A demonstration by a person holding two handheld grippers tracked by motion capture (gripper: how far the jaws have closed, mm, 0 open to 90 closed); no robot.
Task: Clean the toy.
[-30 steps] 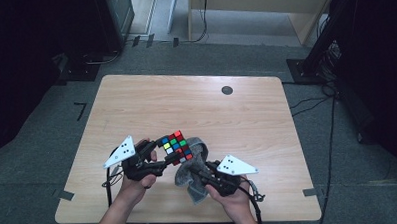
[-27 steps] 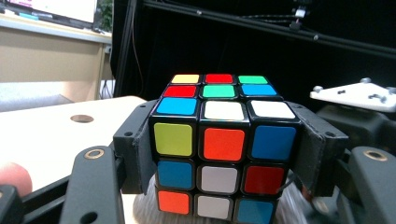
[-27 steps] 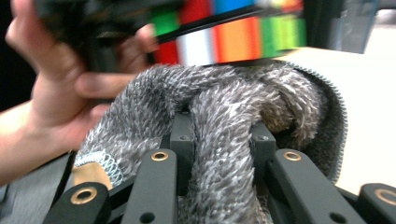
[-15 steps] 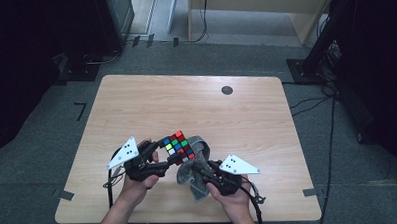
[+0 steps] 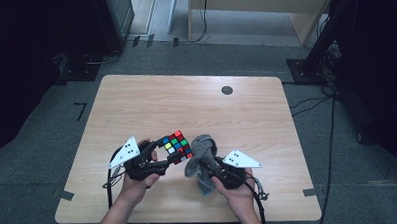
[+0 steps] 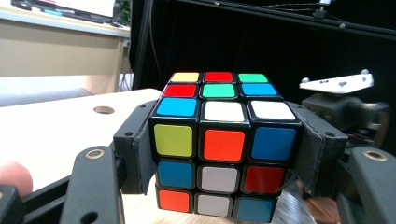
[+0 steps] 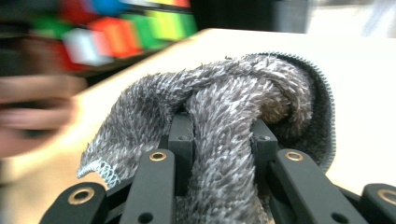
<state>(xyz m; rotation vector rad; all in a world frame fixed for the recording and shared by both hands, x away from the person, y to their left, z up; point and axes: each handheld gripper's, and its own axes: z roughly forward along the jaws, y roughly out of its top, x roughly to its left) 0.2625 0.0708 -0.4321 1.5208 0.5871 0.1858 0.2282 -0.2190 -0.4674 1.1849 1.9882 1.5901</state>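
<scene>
The wooden tabletop [image 5: 196,107] carries one small dark round mark [image 5: 227,90] near its far edge, well apart from the hands, which work over the near edge.

There is one grey cloth [image 5: 202,159], fluffy and bunched. It is pinched in the right gripper [image 5: 208,166]: in the right gripper view a thick fold of the cloth [image 7: 224,140] runs down between the two black jaws, which press on it, and the rest drapes over and around them. The jaws have just been opening a little, with the cloth between them.

There is one puzzle cube [image 5: 176,146], with mixed coloured stickers. The left gripper [image 5: 160,156] is clenched on it: in the left gripper view the cube [image 6: 224,144] sits between the two jaws, whose pads press its left and right sides, with the cube lifted off the tabletop. In the high view the cloth lies just beside the cube, at its right side; whether they touch I cannot tell.
</scene>
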